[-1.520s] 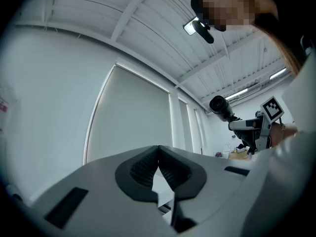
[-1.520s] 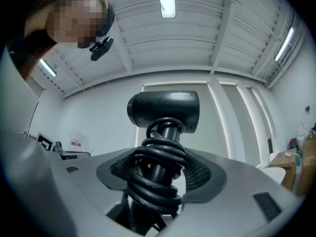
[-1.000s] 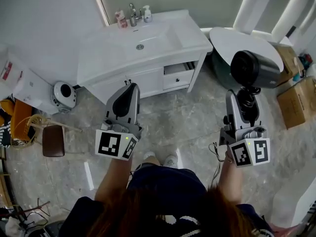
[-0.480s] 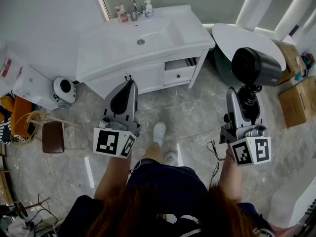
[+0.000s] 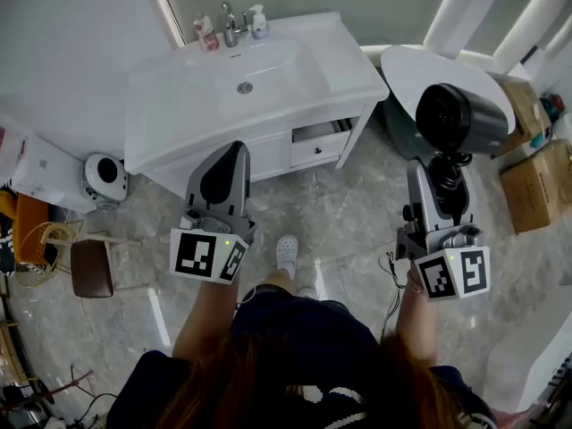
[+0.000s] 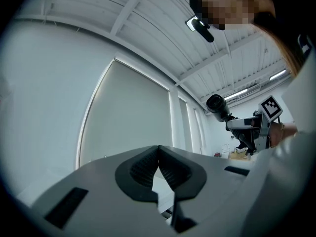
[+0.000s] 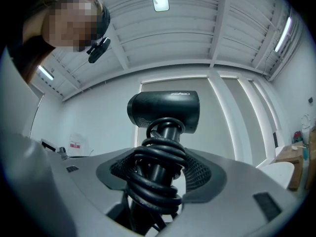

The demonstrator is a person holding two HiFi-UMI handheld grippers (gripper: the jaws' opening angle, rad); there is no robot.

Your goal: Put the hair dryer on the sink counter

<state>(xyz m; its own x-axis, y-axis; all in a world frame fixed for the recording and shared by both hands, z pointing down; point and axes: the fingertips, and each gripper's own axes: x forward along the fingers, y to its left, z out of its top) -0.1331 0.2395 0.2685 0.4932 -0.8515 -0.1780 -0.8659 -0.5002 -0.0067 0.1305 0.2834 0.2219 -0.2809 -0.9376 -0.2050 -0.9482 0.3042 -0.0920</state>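
A dark grey hair dryer [image 5: 460, 119] stands upright in my right gripper [image 5: 444, 175], whose jaws are shut on its handle with the black cord coiled round it; the right gripper view shows the hair dryer [image 7: 165, 110] rising from between the pads. It hangs over the floor, right of the white sink counter [image 5: 179, 114]. My left gripper [image 5: 231, 147] is shut and holds nothing, its tip at the counter's front edge; in the left gripper view its pads [image 6: 148, 167] meet with nothing between them.
A basin with a tap [image 5: 230, 23] and small bottles [image 5: 259, 21] sits at the counter's back. A drawer [image 5: 315, 141] stands ajar below. A round white table [image 5: 420, 74], cardboard boxes [image 5: 532, 172], a brown stool [image 5: 92, 268] and a round white appliance [image 5: 103, 175] surround the floor.
Both grippers and the person have moved toward the sink counter; a foot has stepped forward. The hair dryer stays held in the right gripper.
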